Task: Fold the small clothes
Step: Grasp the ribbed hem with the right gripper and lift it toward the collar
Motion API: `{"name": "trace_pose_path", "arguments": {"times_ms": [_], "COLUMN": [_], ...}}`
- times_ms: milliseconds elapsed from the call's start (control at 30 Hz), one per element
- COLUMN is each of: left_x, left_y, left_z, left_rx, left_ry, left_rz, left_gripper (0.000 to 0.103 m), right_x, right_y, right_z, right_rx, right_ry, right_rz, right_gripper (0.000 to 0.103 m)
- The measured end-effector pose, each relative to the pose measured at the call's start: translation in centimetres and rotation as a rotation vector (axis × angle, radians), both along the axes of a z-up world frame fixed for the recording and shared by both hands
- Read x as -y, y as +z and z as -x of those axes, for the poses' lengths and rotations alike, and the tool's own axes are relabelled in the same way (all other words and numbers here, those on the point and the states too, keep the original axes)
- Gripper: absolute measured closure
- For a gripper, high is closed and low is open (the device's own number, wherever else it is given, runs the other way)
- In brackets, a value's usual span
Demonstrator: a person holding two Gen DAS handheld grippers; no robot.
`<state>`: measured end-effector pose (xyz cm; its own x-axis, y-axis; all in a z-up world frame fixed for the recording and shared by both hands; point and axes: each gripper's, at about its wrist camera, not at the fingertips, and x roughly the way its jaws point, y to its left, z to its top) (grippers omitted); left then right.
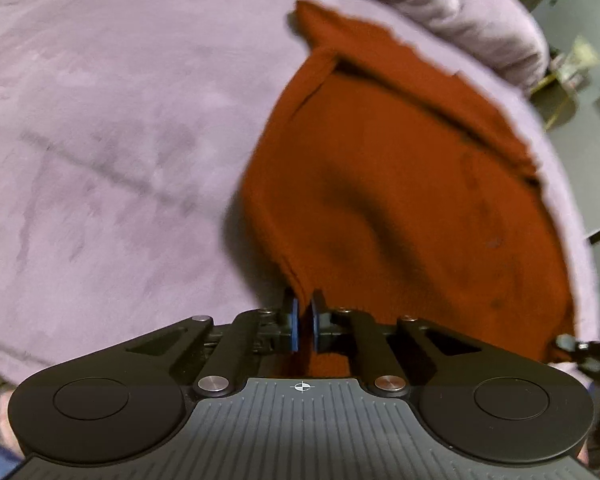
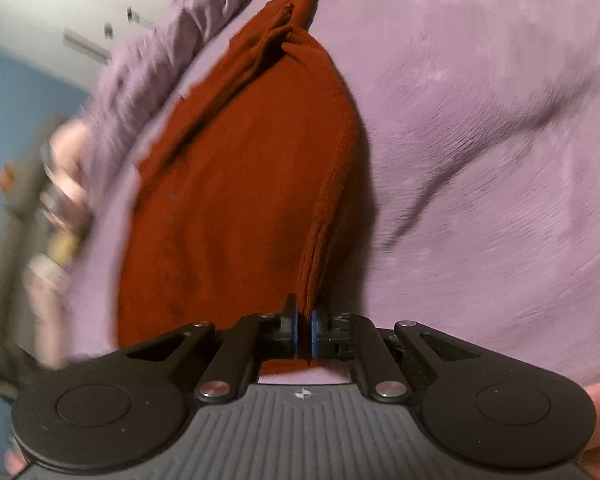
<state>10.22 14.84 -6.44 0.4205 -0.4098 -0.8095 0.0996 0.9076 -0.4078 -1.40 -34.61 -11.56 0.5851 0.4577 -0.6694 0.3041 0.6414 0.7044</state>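
The left gripper (image 1: 303, 312) has its jaws drawn nearly together, clamped on a bunched edge of the rust-red garment (image 1: 400, 200) — the cloth runs between the blue pads (image 1: 294, 324) and fans out ahead and to the right of them over the lilac blanket (image 1: 100, 120). The right gripper (image 2: 304, 320) pinches the same garment (image 2: 228, 200) likewise, a folded hem caught between its narrow-set jaws; the cloth spreads ahead and to their left — blanket (image 2: 480, 140) lies to the right.
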Motion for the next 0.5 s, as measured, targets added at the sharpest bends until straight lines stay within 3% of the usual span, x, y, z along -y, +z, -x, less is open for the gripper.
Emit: {"name": "trace_pose_path", "arguments": {"times_ms": [100,200,333,500], "left_x": [0.1,0.6,2.2,4.8], "left_y": [2.9,5.7,7.1,4.6], "left_z": [-0.9,-3.1,-7.2,-11.6], "left_rx": [0.098,0.196,0.277,0.263], "left_ry": [0.006,0.025,0.061,0.098], "left_rz": [0.088,0.126,0.108,0.012], "left_gripper": [0.096,0.096,0.096,0.095], "right_x": [1.0,1.6,2.0,2.3], "right_y": [0.5,2.0,3.5,3.3], "right_z": [-1.1,-3.6,-8.4,-13.4], "right_rx": [0.043,0.112,0.192,0.196], "right_ry": [-0.054,-0.079,-0.110,-0.131], "right_rz": [-0.137,-0.148,-0.069,0.114], "right_gripper": [0.098,0.099,0.099,0.098]}}
